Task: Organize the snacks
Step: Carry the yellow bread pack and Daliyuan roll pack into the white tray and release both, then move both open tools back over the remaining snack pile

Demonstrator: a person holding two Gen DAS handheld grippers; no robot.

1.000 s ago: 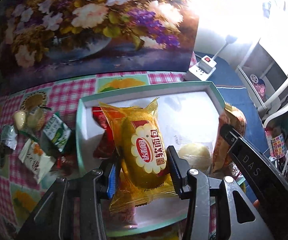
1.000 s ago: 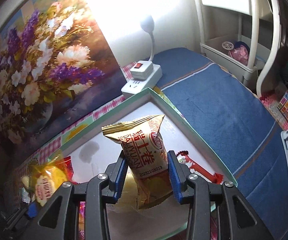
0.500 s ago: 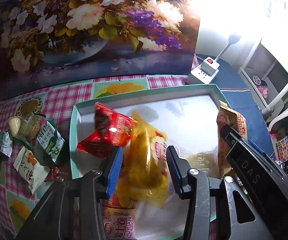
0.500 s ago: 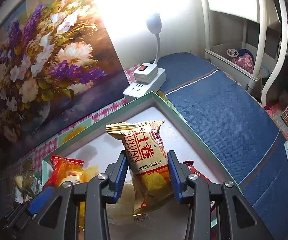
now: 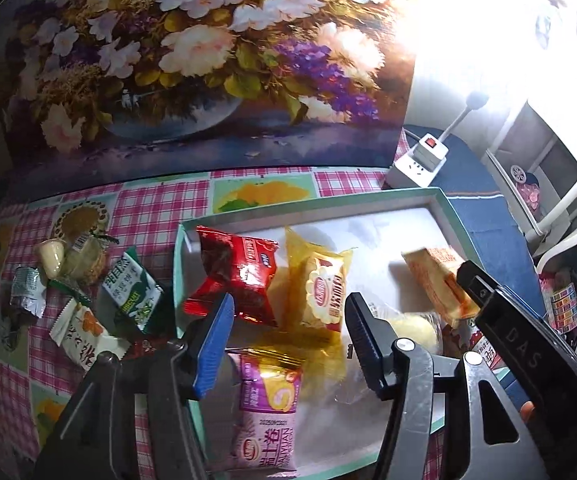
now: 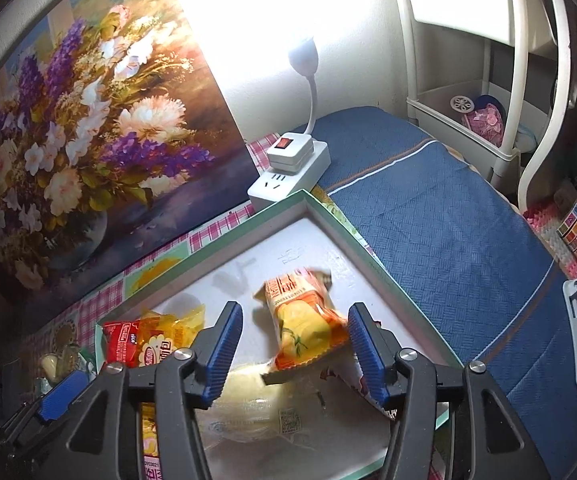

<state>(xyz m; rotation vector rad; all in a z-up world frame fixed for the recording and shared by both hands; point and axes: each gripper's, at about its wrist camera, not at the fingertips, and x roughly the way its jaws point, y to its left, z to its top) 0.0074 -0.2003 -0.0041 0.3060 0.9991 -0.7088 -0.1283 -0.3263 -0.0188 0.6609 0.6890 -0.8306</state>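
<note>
Both hand-held grippers have just been opening, nothing pressed between their pads. Below the left hand-held gripper (image 5: pixel 286 338), a yellow plastic-wrapped bread packet (image 5: pixel 322 290) lies in the shallow green-rimmed white tray (image 5: pixel 308 200) on the tabletop; below the right hand-held gripper (image 6: pixel 294 346), an orange snack packet (image 6: pixel 302 322) lies loose.

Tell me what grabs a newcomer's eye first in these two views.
The big flower painting fills the back, leaning behind the checked tablecloth. In front lies the green-rimmed tray strewn with bright packets: a red snack at its left, a yellow bun mid-tray. An orange packet lies between the open right gripper.
</note>
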